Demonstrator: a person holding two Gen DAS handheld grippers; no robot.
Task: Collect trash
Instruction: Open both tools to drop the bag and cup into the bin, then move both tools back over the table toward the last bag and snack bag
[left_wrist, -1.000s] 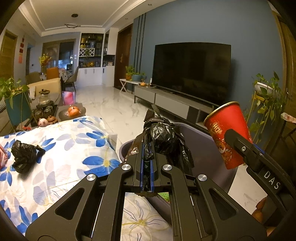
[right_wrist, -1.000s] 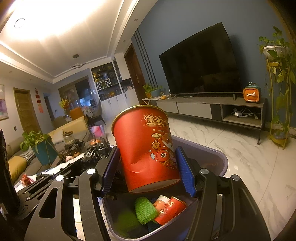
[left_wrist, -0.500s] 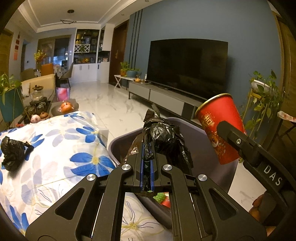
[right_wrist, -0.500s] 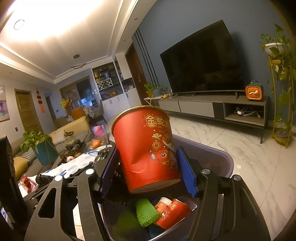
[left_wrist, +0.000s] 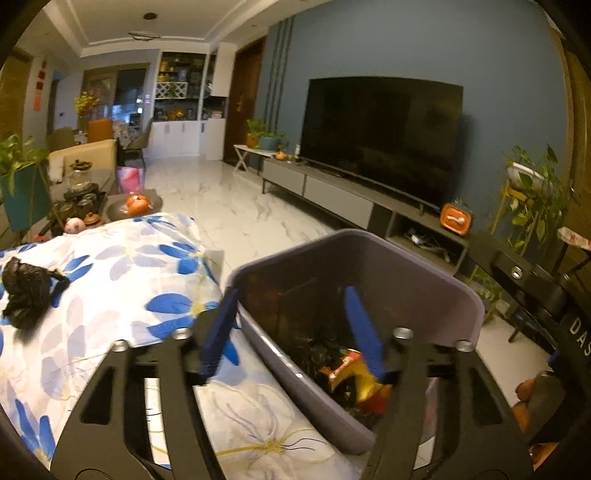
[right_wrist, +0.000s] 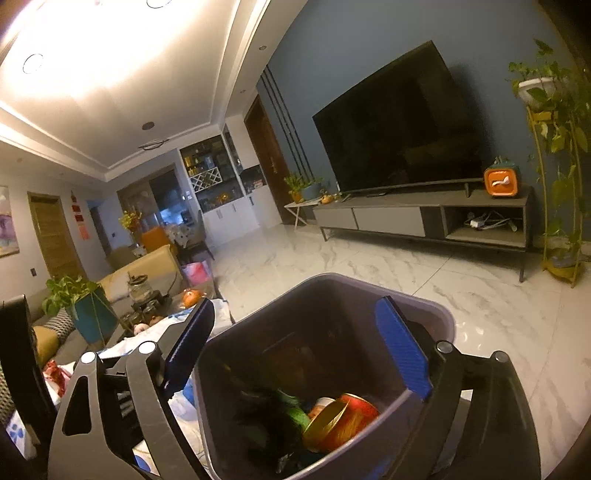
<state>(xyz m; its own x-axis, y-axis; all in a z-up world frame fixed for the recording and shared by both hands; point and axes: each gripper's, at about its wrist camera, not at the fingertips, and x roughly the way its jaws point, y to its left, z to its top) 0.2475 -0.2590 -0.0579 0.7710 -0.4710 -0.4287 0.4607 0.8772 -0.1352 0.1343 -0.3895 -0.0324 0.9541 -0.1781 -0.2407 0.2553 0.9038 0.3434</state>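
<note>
Purple plastic bin (right_wrist: 439, 321) — red paper cup (right_wrist: 343, 421) lies inside, crumpled bag (left_wrist: 26, 291) at nine o'clock; both tongs (left_wrist: 291, 332) (right_wrist: 299, 347) gape empty.

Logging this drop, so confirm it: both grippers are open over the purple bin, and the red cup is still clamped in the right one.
Not quite. The right gripper is open and empty; the right wrist view shows the red cup lying inside the purple bin. The left gripper is open too.

I saw the purple bin (right_wrist: 439, 321) holding a red cup (right_wrist: 343, 421) lying on its side; one black bag (left_wrist: 26, 291) lay crumpled on the floral cloth (left_wrist: 122, 280).
</note>
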